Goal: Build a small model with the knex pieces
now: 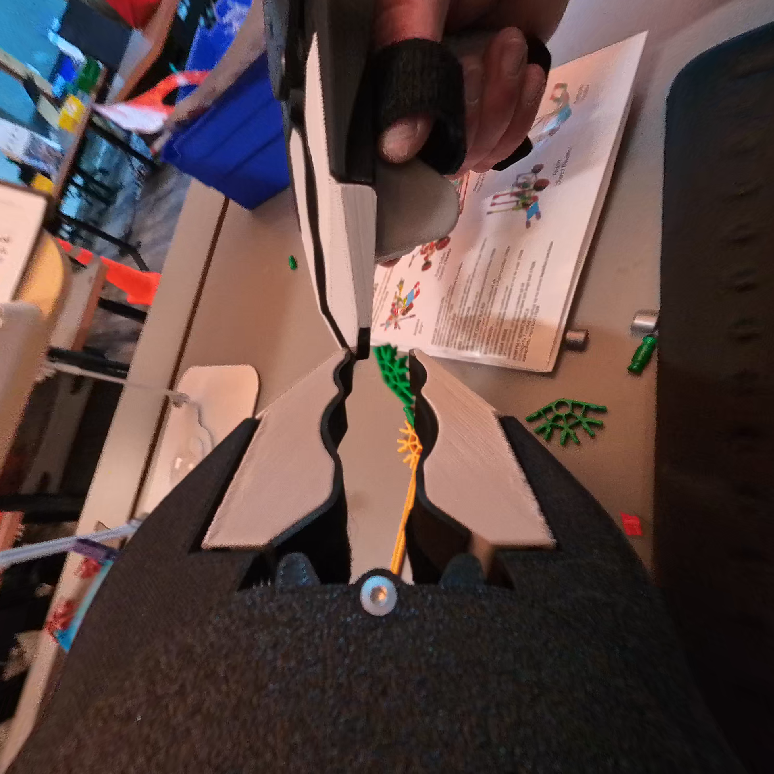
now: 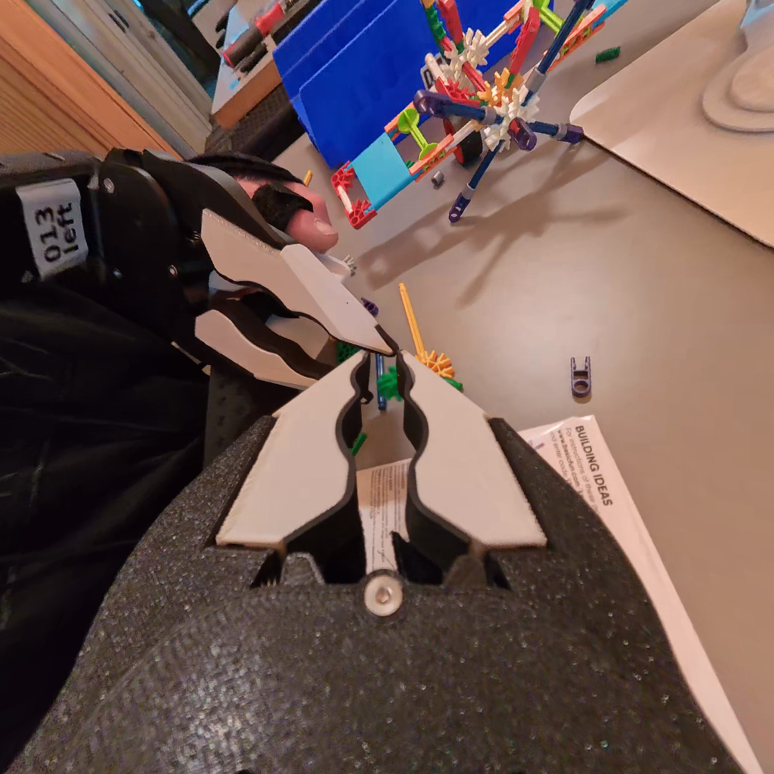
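My left gripper (image 1: 381, 354) is open a small way, low over the tan table (image 1: 259, 293). Under its gap lie a green connector (image 1: 391, 368), a yellow connector (image 1: 409, 444) and a yellow rod (image 1: 404, 523), close along its right finger. My right gripper (image 2: 383, 356) has its jaws nearly together on a dark blue rod (image 2: 379, 385), right at a green connector (image 2: 389, 383). Its fingers (image 1: 343, 251) come down from above in the left wrist view and meet the left gripper's tips. The left gripper's fingers (image 2: 326, 301) show at the left of the right wrist view. The yellow rod (image 2: 412, 318) lies just beyond.
A printed instruction sheet (image 1: 502, 251) (image 2: 607, 523) lies on the table. A colourful rod-and-connector model (image 2: 481, 104) stands by a blue bin (image 2: 356, 75). Loose pieces: a green connector (image 1: 565, 421), a green clip (image 1: 641, 356), a purple clip (image 2: 581, 377). A white stand base (image 2: 745, 96) sits far right. The grippers are tip to tip, or close to it. The yellow rod (image 2: 412, 318) is about 11 cm from my left fingertips.
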The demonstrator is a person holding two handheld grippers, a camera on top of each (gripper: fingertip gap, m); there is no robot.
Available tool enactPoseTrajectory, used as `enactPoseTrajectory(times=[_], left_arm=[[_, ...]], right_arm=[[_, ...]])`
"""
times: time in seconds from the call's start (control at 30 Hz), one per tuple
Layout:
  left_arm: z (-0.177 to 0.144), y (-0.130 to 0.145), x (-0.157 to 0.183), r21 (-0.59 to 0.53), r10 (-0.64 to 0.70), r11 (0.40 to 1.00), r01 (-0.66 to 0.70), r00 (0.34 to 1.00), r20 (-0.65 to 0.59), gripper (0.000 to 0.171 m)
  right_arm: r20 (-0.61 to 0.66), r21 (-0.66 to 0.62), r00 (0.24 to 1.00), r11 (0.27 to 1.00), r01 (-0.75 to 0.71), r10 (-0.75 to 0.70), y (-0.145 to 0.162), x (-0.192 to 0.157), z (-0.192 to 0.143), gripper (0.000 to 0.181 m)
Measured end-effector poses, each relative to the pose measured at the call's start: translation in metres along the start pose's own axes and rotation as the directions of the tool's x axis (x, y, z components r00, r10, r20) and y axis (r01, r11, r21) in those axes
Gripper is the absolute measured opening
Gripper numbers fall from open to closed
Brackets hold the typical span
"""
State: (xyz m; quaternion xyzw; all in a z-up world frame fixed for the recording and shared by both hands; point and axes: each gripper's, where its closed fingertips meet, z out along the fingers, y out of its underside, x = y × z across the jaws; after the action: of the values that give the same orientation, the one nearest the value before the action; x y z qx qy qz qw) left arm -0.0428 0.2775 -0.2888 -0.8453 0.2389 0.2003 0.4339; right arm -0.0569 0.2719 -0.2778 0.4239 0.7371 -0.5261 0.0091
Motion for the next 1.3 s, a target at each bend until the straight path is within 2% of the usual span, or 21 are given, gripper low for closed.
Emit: enactPoseTrajectory(times=[0.07,0.17,0.3,0.4,0.5,0.57,0.67,0.77,0.97,1.03,1.1,1.17,1.2,1.27,1.3], left_arm=[[0.001,0.013,-0.001,-0.065,-0.063,0.996,0.062,0.998,-0.009,0.031],[0.001,0.032,0.004,-0.139,-0.145,0.980,0.140,0.989,-0.028,0.035],[0.003,0.044,0.020,-0.179,-0.202,0.967,0.180,0.973,-0.111,0.032],[0.006,0.055,0.026,-0.228,-0.236,0.953,0.201,0.962,-0.140,0.032],[0.005,0.054,0.024,-0.220,-0.268,0.947,0.235,0.954,-0.133,0.032],[0.005,0.054,0.025,-0.226,-0.293,0.939,0.258,0.946,-0.141,0.032],[0.007,0.060,0.026,-0.251,-0.322,0.926,0.282,0.937,-0.136,0.034],[0.008,0.063,0.029,-0.263,-0.325,0.923,0.281,0.935,-0.141,0.035],[0.010,0.066,0.034,-0.272,-0.346,0.916,0.293,0.923,-0.171,0.035],[0.010,0.067,0.035,-0.279,-0.343,0.916,0.288,0.922,-0.177,0.035],[0.010,0.067,0.037,-0.281,-0.341,0.917,0.283,0.922,-0.185,0.035],[0.009,0.068,0.038,-0.285,-0.338,0.917,0.279,0.923,-0.186,0.035],[0.009,0.068,0.038,-0.284,-0.337,0.918,0.277,0.923,-0.187,0.035],[0.007,0.068,0.037,-0.283,-0.337,0.918,0.279,0.924,-0.181,0.035],[0.006,0.067,0.035,-0.276,-0.340,0.918,0.284,0.923,-0.179,0.035]], right_arm=[[-0.020,-0.028,1.000,1.000,-0.011,0.011,0.002,0.010,0.006,0.000],[-0.022,-0.049,0.998,0.997,-0.066,0.065,0.006,0.024,0.011,0.000],[-0.053,-0.119,0.998,0.992,-0.035,0.028,0.013,0.028,0.012,0.000],[-0.154,-0.147,0.987,0.989,0.016,-0.039,0.011,0.042,-0.002,0.001],[-0.295,-0.194,0.948,0.979,0.060,-0.116,0.006,0.067,-0.021,0.017],[-0.330,-0.251,0.929,0.965,0.081,-0.164,0.006,0.077,-0.021,0.025],[-0.341,-0.355,0.907,0.928,0.118,-0.246,0.010,0.085,-0.002,0.030],[-0.384,-0.417,0.887,0.905,0.080,-0.255,0.017,0.098,0.017,0.030],[-0.386,-0.443,0.874,0.890,0.106,-0.297,0.020,0.100,0.039,0.032],[-0.345,-0.461,0.880,0.875,0.146,-0.328,0.020,0.096,0.044,0.030],[-0.206,-0.511,0.876,0.811,0.283,-0.436,0.026,0.084,0.050,0.000],[-0.070,-0.551,0.799,0.691,0.468,-0.597,0.032,0.079,0.051,0.000],[-0.053,-0.578,0.785,0.660,0.480,-0.617,0.032,0.082,0.048,0.000],[-0.113,-0.629,0.788,0.658,0.414,-0.605,0.025,0.092,0.040,0.001],[-0.146,-0.612,0.799,0.688,0.391,-0.584,0.018,0.091,0.039,0.002]])
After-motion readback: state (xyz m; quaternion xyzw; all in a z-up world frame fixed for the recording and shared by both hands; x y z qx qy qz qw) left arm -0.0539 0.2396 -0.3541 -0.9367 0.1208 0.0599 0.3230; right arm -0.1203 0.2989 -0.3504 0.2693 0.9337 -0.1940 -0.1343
